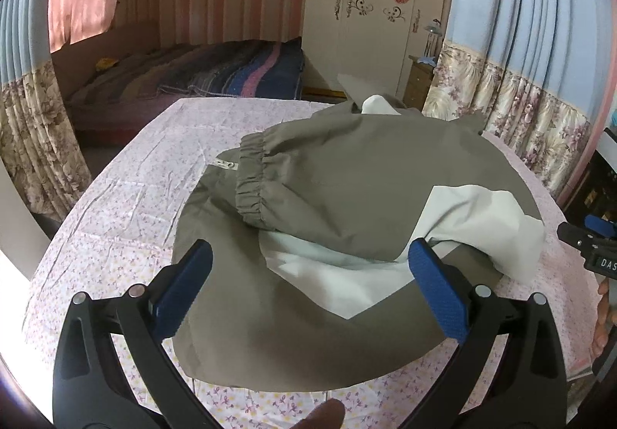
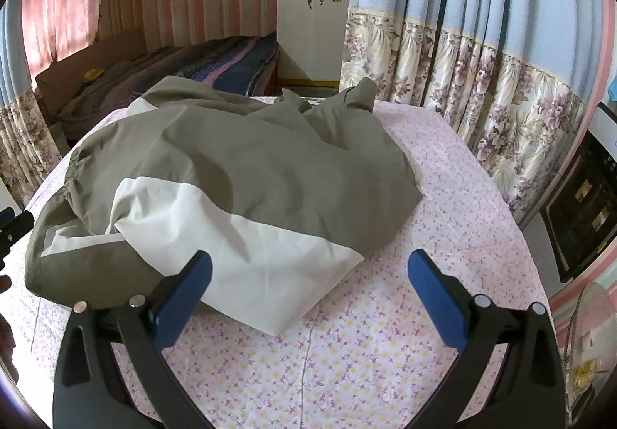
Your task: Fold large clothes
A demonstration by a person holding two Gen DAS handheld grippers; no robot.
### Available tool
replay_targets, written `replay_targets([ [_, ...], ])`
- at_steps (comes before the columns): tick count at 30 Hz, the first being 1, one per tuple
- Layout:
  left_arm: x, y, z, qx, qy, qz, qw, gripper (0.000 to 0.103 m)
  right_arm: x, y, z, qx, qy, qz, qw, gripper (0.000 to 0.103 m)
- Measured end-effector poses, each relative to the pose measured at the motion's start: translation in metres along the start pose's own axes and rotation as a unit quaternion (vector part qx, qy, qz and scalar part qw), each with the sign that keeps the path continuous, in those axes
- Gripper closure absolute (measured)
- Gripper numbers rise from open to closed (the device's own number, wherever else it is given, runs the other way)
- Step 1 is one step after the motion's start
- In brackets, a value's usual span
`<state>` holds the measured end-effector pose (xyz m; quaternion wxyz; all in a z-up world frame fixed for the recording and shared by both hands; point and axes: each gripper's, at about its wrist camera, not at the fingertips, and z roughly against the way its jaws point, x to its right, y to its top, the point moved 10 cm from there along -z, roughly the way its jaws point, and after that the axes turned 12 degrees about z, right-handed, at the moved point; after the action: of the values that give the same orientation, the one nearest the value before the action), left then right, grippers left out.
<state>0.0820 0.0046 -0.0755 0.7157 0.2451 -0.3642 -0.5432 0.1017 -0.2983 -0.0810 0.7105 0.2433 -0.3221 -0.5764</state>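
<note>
I am holding both grippers, left gripper [image 1: 308, 282] and right gripper [image 2: 308, 286], spread wide and empty; jacket [image 2: 239, 174] is leaving bare tablecloth [image 2: 443, 197] rightward.

Both tools are showing the same build: the left gripper [image 1: 308, 290] and right gripper [image 2: 308, 292] are each carrying black, slotted plastic arms ending in blue, finely ribbed pads [image 1: 185, 290], with pairs of round silver pivot pins [image 1: 137, 290] catching the light. White lettering ("DAS", cut off by the frame edge) is showing on the right gripper's black body where it is edging into the left view.
</note>
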Motion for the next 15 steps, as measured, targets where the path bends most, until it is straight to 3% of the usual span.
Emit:
replay_targets([
  [15,-0.0044,0.0023,0.0001,0.000,-0.004,0.014,0.9999,0.003,0.0010,-0.0001,0.0003,0.000,-0.002,0.001,1.000,0.002],
])
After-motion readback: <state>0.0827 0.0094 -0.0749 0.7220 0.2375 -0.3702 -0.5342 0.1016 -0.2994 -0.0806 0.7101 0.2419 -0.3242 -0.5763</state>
